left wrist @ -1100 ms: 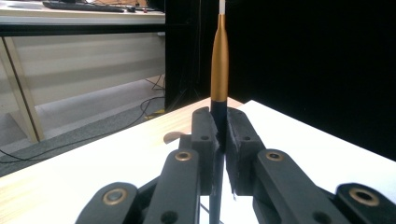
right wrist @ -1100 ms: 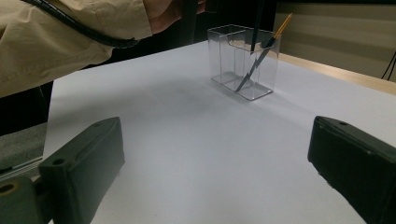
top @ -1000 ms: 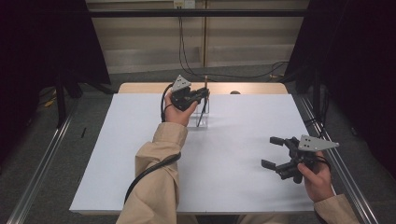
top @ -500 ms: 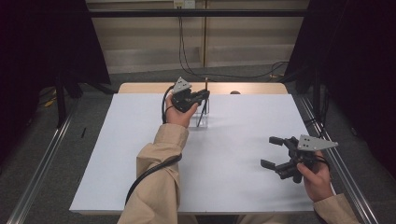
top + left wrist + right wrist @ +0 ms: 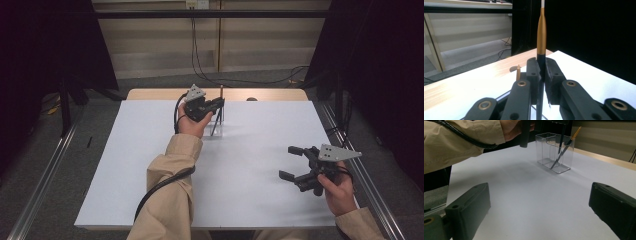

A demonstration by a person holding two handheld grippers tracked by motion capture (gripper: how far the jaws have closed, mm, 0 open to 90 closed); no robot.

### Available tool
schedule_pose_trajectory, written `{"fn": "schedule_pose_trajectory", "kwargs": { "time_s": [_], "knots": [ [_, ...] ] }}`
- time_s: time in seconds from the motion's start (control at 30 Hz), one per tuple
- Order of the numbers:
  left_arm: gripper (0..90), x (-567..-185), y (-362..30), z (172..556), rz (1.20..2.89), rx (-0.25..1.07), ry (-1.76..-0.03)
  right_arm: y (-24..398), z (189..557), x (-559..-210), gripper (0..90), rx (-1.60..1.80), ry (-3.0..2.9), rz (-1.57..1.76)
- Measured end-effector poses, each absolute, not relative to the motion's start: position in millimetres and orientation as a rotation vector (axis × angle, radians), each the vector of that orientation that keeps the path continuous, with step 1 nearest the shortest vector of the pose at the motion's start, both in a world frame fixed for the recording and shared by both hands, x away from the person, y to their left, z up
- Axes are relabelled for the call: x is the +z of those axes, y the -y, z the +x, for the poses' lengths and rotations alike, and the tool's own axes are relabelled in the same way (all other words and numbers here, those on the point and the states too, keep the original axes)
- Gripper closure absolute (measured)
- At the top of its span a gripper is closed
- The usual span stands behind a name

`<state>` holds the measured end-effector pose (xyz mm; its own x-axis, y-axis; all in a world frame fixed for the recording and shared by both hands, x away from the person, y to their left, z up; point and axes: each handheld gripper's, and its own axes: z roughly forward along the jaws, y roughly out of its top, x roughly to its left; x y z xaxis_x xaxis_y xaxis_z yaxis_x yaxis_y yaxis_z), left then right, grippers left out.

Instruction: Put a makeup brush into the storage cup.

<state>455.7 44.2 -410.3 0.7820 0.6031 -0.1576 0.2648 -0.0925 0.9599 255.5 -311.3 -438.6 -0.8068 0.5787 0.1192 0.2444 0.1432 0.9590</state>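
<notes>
Left tongs (image 5: 541,75) are pinched on an upright brush (image 5: 541,35) at the far middle of the table (image 5: 125,190), directly over a clear box (image 5: 554,152) where a second brush (image 5: 565,146) already leans. Right tongs (image 5: 295,162) are held spread and empty, near right. For a clean drop, the brush is best kept vertical, lowered inside the box walls, then released. Nothing is seen changed from the earlier frames; both hands are unmoved.
</notes>
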Motion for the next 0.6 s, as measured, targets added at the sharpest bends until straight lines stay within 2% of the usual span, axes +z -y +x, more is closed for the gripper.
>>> {"fn": "schedule_pose_trajectory", "kwargs": {
  "time_s": [0.37,0.4,0.47,0.5,0.53,0.6],
  "knots": [
    [80.8,-415.2,-43.9,454.8,1.68,0.324,-0.708,310.4,256.2,-438.1,3.1,1.716,-2.149,0.789],
    [78.4,-415.4,-44.5,454.6,1.67,0.318,-0.711,310.4,256.2,-438.1,3.1,1.72,-2.148,0.789],
    [66.4,-415.4,-46.2,453.8,1.656,0.304,-0.714,310.2,256.4,-437.9,3.1,1.721,-2.147,0.786],
    [66.4,-415.4,-47.1,453.3,1.647,0.297,-0.714,310.1,256.4,-437.8,3.1,1.722,-2.145,0.785],
    [57.1,-414.8,-49.3,451.3,1.628,0.289,-0.718,309.7,256.6,-437.5,3.1,1.723,-2.145,0.786],
    [53.8,-414.4,-50.8,450.7,1.624,0.282,-0.716,309.4,256.8,-437.3,3.1,1.725,-2.142,0.786]
  ]
}}
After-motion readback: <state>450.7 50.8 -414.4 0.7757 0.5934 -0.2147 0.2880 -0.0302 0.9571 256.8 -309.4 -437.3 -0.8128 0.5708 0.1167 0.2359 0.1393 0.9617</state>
